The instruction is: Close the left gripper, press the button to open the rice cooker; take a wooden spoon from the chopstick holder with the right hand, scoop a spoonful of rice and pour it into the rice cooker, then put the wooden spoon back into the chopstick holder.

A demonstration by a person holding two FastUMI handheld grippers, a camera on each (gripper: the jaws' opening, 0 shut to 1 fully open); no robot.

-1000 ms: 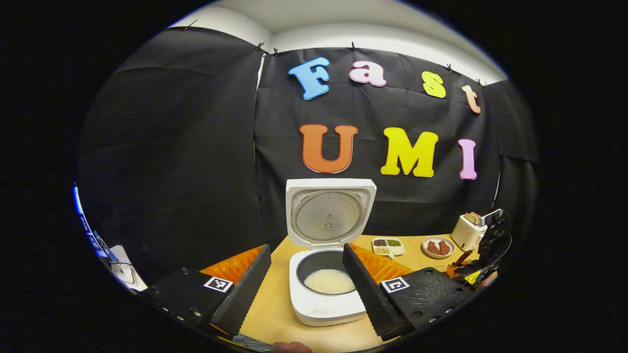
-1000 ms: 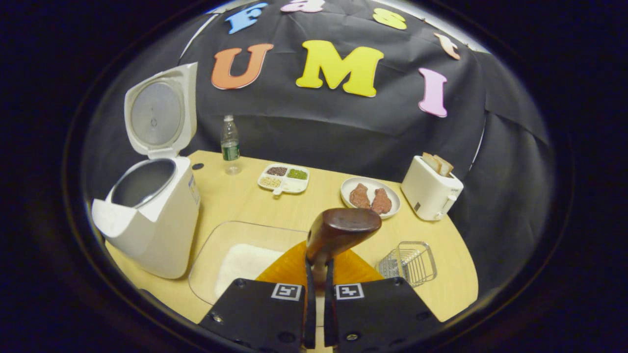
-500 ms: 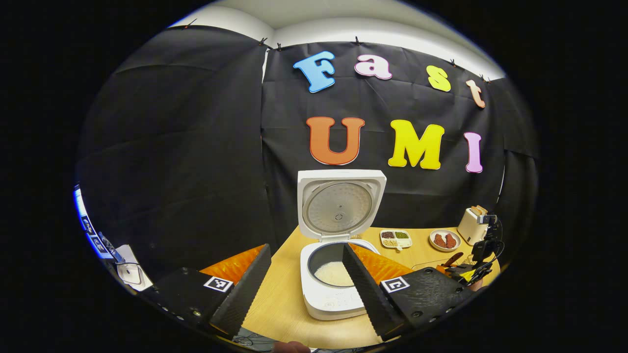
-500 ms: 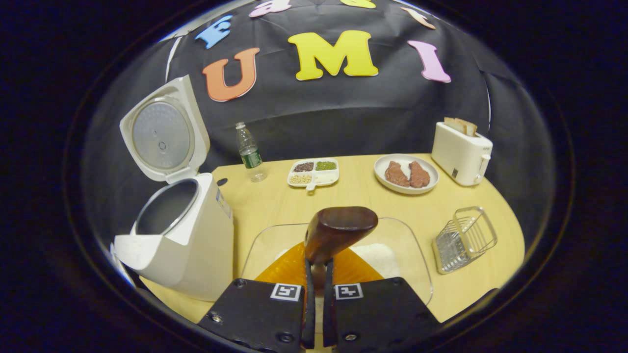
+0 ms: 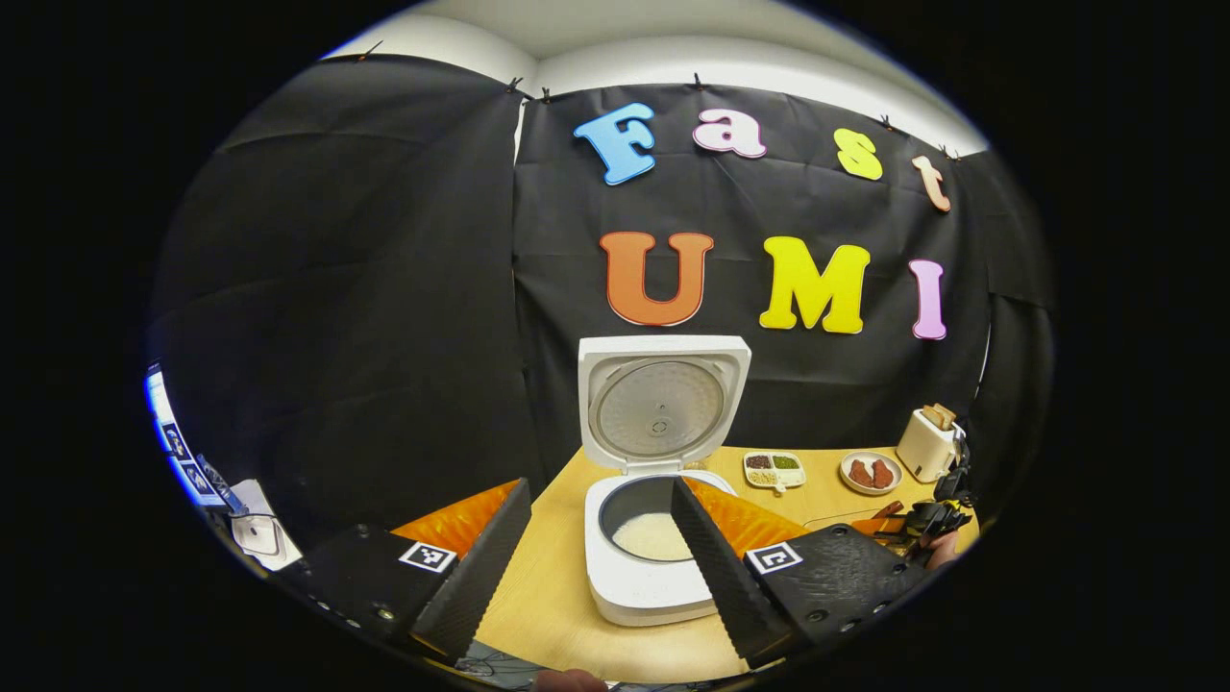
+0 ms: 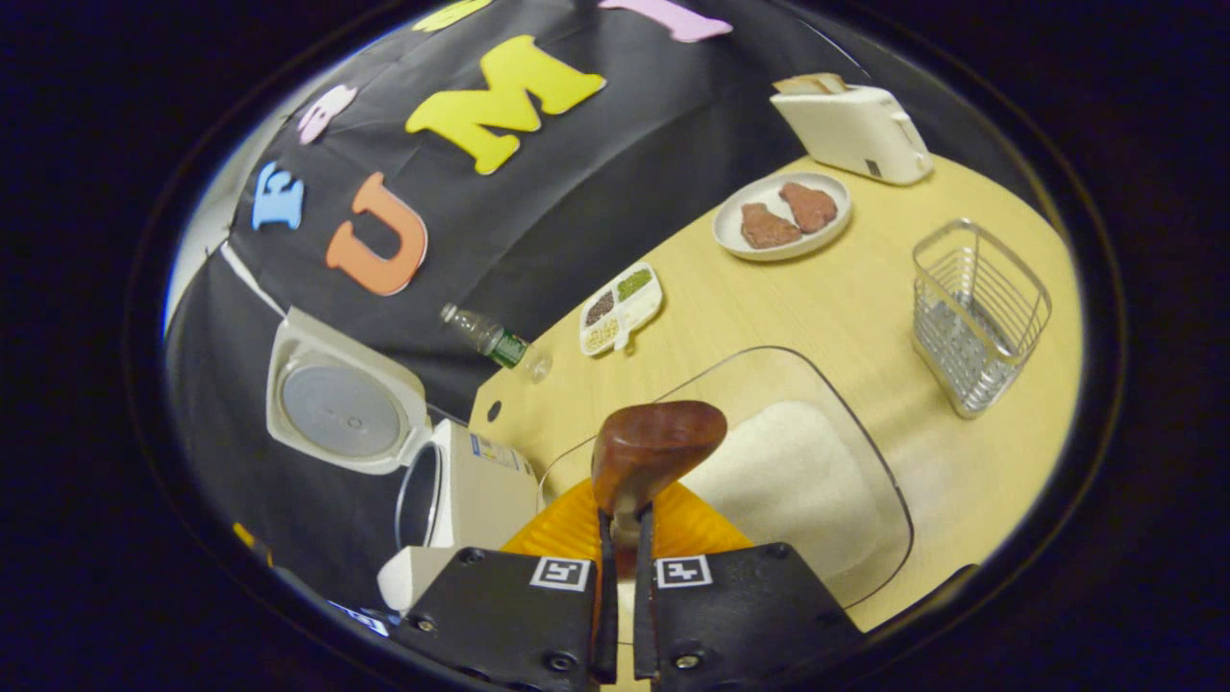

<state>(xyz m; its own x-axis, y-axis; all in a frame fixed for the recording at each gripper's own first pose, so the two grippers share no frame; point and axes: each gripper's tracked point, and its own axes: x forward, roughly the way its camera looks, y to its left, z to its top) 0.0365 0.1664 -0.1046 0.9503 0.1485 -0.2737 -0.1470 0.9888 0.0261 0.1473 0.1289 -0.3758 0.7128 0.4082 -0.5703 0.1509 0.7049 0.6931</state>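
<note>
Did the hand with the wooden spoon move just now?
Yes. The right gripper rolled and swung right: the rice cooker slid lower-left, the wire chopstick holder rose.

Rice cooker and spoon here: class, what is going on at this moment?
The rice cooker stands open on the table, lid up, with rice already in its pot. The right gripper has its jaws shut on the wooden spoon, tilted above the clear tray of rice. The wire chopstick holder waits to the side. The left gripper hangs open in front of the cooker, holding nothing.
</note>
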